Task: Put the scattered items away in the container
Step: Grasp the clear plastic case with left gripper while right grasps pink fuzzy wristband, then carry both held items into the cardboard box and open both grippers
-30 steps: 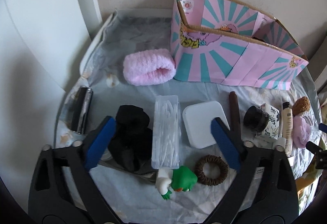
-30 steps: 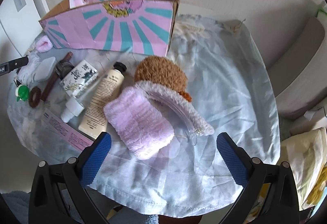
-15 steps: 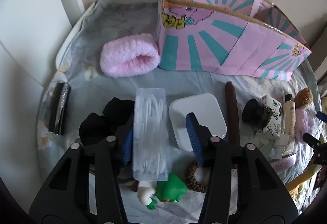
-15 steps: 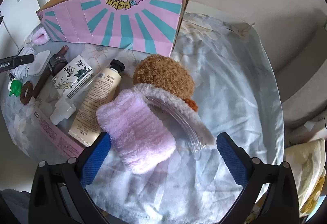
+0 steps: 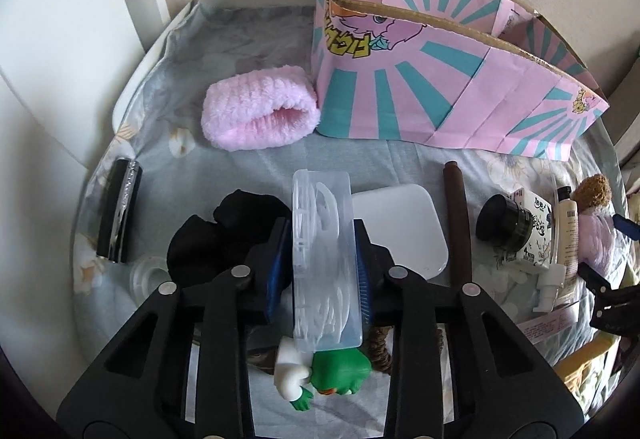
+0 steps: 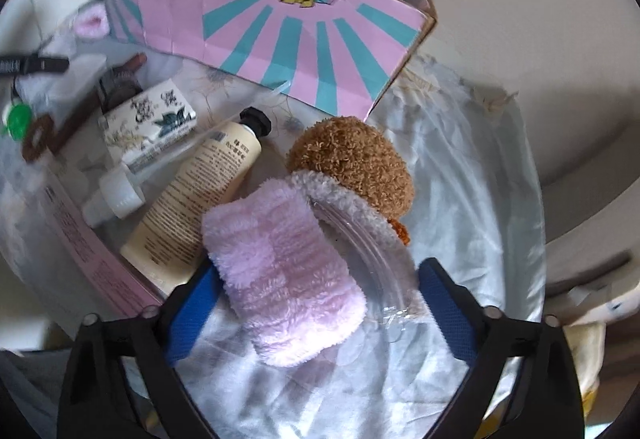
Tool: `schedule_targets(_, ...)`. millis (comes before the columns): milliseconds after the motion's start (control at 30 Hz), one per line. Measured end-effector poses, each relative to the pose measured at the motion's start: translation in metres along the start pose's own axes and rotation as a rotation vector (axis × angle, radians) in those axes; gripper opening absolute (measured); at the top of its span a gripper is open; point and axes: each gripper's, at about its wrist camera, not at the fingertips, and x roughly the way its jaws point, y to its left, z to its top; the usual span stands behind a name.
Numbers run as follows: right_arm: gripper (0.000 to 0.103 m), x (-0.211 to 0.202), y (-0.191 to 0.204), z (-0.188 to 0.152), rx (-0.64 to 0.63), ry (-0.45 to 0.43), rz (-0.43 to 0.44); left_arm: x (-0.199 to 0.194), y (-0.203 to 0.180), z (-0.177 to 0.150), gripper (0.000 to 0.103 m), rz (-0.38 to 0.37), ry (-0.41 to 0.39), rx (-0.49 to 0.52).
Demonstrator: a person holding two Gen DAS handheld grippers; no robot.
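A pale floral cloth (image 5: 360,159) covers the table. In the left wrist view, the left gripper (image 5: 320,271) is clamped on the clear plastic case (image 5: 324,259) at frame centre; the pink cardboard box (image 5: 420,79) stands upper right. In the right wrist view, the right gripper (image 6: 316,303) has its jaws apart around the lilac fluffy band (image 6: 280,279), lower centre.

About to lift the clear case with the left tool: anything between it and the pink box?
Nothing tall. Bare cloth lies between the clear case and the pink box; the pink wristband sits left of that line, against the box corner.
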Motion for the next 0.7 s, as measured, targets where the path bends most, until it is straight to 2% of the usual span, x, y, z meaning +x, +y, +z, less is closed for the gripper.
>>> schedule_targets(33,0.083,-0.001,0.003,-0.001,-0.022,-0.007,-0.016,-0.001,-0.002,0.000,0.024,0.005,-0.002,-0.002)
schedule_targets(67,0.073,-0.003,0.007,-0.002,-0.045,-0.011,-0.036,-0.003,-0.004,-0.001,0.024,0.005,-0.003,-0.004)
schedule_targets(167,0.063,-0.007,0.019,-0.008,-0.112,-0.029,-0.100,-0.004,-0.007,-0.002,0.024,0.009,-0.007,-0.014)
schedule_targets(333,0.063,-0.011,0.033,-0.014,-0.163,-0.039,-0.182,-0.004,-0.007,-0.002,0.024,0.011,-0.008,-0.028)
schedule_targets(700,0.063,-0.011,0.023,-0.005,-0.100,-0.020,-0.066,-0.003,-0.007,-0.002,0.024,0.021,-0.010,-0.057)
